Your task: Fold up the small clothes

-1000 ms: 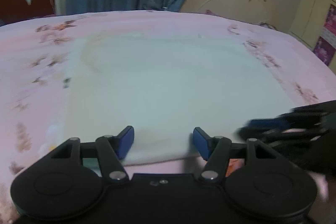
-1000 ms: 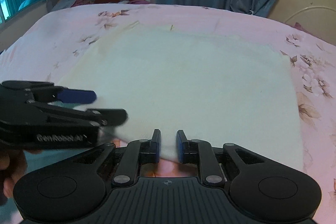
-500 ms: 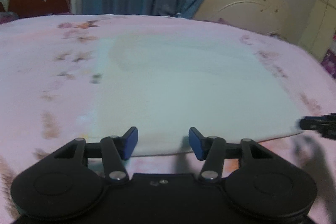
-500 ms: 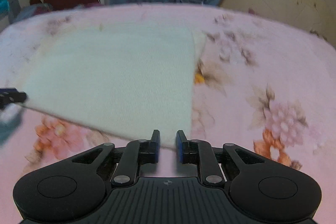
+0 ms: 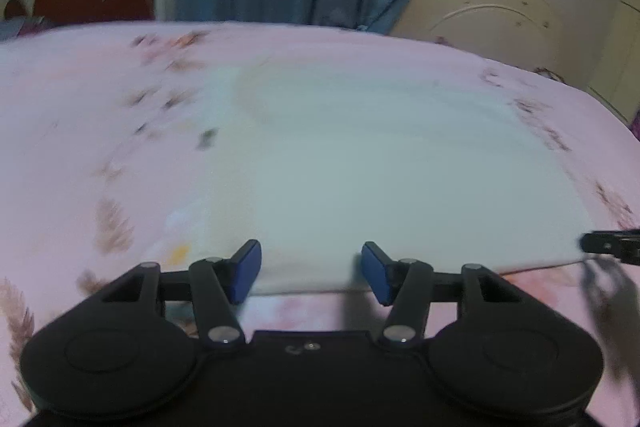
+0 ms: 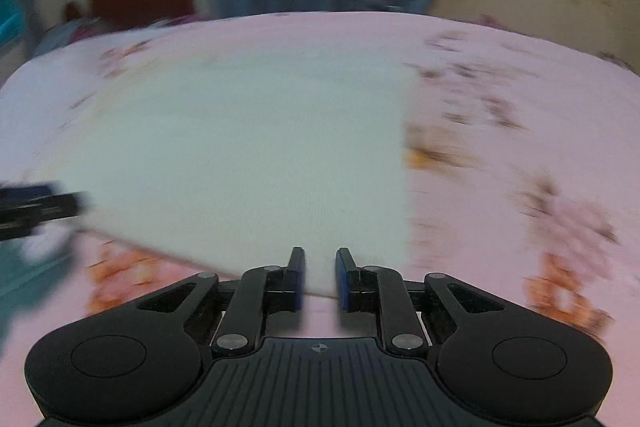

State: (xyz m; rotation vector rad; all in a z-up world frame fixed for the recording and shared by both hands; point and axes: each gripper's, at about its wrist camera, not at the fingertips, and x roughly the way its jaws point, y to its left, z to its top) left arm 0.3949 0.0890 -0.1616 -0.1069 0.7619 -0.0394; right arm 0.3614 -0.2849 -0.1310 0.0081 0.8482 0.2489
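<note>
Since a second ago both grippers have slid apart along the near edge of the cloth [image 5: 400, 167]. Left gripper [image 5: 311, 269] stands spread, that edge between its fingers, untouched. Right gripper [image 6: 320, 277] is narrow but parted, its fingers beside the near right corner. Cloth lies flat on the pink bedsheet [image 5: 60, 127].

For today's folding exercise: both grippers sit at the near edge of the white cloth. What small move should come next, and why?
Probably close the left gripper on the cloth edge: its jaws stand apart around that edge, while the right gripper is nearly closed at the near right corner.
</note>
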